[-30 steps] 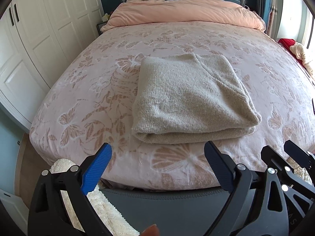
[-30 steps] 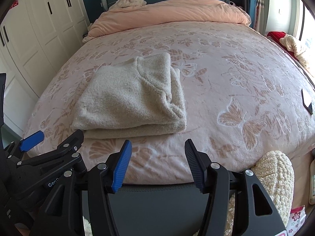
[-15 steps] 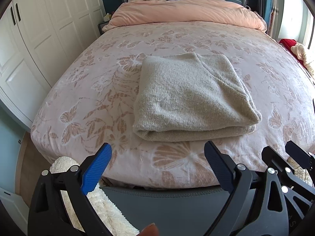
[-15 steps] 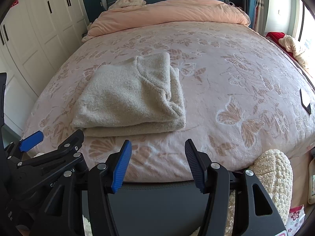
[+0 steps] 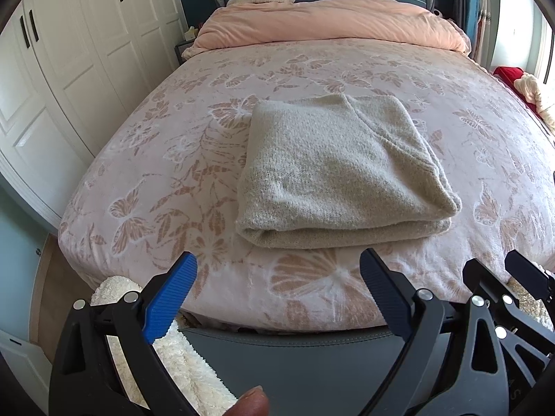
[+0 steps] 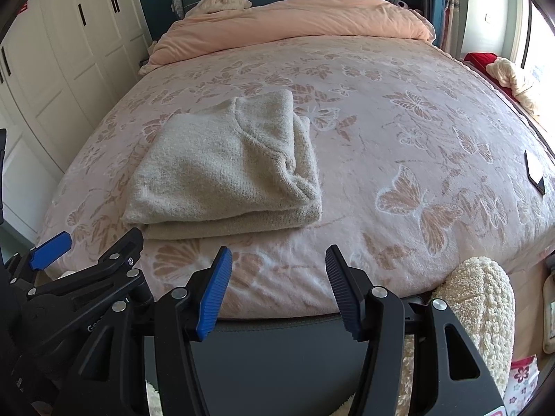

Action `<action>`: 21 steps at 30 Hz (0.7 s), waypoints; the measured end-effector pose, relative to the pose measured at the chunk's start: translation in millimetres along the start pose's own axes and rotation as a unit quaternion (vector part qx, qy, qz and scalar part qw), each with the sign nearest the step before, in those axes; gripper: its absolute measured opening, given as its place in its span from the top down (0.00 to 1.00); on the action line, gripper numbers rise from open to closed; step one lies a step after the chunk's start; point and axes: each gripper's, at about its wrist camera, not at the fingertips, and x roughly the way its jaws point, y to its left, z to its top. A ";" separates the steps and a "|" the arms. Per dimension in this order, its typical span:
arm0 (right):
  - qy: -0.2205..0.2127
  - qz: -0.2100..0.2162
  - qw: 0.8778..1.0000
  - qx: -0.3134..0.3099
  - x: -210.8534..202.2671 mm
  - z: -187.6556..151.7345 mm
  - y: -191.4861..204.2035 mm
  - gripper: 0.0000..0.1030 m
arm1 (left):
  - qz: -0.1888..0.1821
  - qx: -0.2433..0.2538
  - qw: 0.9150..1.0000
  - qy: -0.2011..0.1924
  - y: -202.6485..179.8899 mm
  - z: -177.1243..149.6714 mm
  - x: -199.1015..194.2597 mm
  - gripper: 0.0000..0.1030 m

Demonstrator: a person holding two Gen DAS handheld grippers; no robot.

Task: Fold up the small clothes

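Observation:
A beige knit sweater (image 5: 343, 173) lies folded into a thick rectangle on the pink butterfly-print bed cover (image 5: 173, 159), near the foot of the bed. It also shows in the right wrist view (image 6: 225, 170), left of centre. My left gripper (image 5: 277, 277) is open and empty, held off the foot edge just short of the sweater. My right gripper (image 6: 277, 270) is open and empty, off the foot edge, to the right of the sweater. Neither touches the cloth.
A pink duvet (image 5: 329, 20) is bunched at the headboard. White wardrobes (image 5: 69, 69) stand along the left. A dark phone (image 6: 534, 176) lies at the bed's right edge. A fluffy cream rug (image 6: 482, 305) lies on the floor by the foot.
Both grippers have drawn back slightly from the bed. The sweater has not moved and both grippers stay open.

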 end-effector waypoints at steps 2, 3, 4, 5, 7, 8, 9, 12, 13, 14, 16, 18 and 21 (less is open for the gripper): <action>0.001 -0.001 1.000 0.001 0.4 -0.5 0.3 0.46 | 0.001 0.000 1.000 -0.001 -0.5 0.3 -0.6 0.10; 0.001 -0.001 1.000 0.002 0.2 -0.7 0.5 0.46 | 0.001 -0.001 1.000 -0.001 -0.5 0.4 -1.1 0.10; 0.001 -0.001 1.000 0.001 0.3 -0.6 0.0 0.46 | 0.002 0.000 1.000 -0.002 -0.3 0.5 -1.3 0.10; 0.001 -0.002 1.000 0.001 0.1 -0.5 0.0 0.46 | 0.003 0.001 1.000 -0.003 -0.5 0.6 -1.6 0.10; -0.001 -0.004 1.000 0.000 -0.4 -1.2 0.0 0.46 | 0.002 0.001 1.000 -0.003 -0.6 0.8 -1.5 0.10; -0.001 -0.005 1.000 -0.001 -0.6 -1.6 0.0 0.46 | 0.003 0.001 1.000 -0.003 -1.0 0.7 -1.7 0.11; -0.001 -0.006 1.000 -0.001 -0.3 -1.6 -0.3 0.46 | 0.003 0.002 1.000 -0.004 -1.0 0.7 -1.9 0.11; 0.000 -0.008 1.000 -0.001 -0.1 -1.5 -0.1 0.46 | 0.003 0.002 1.000 -0.003 -1.4 0.6 -1.7 0.11; 0.000 -0.009 1.000 -0.001 -0.1 -1.5 -0.1 0.46 | 0.003 0.003 1.000 -0.004 -1.3 0.6 -1.3 0.11; -0.001 -0.009 1.000 0.000 -0.3 -1.6 0.4 0.46 | 0.003 0.005 1.000 -0.006 -1.4 0.7 -1.7 0.11; -0.002 -0.009 1.000 0.000 -0.7 -1.3 0.1 0.46 | 0.004 0.009 1.000 -0.015 -1.4 0.9 -2.6 0.11; -0.002 -0.012 1.000 0.000 -0.9 -1.4 0.9 0.46 | 0.003 0.010 1.000 -0.020 -0.9 0.9 -3.0 0.11; 0.000 -0.014 1.000 0.000 0.1 -1.6 1.1 0.46 | 0.003 0.010 1.000 -0.017 -0.9 0.7 -2.0 0.11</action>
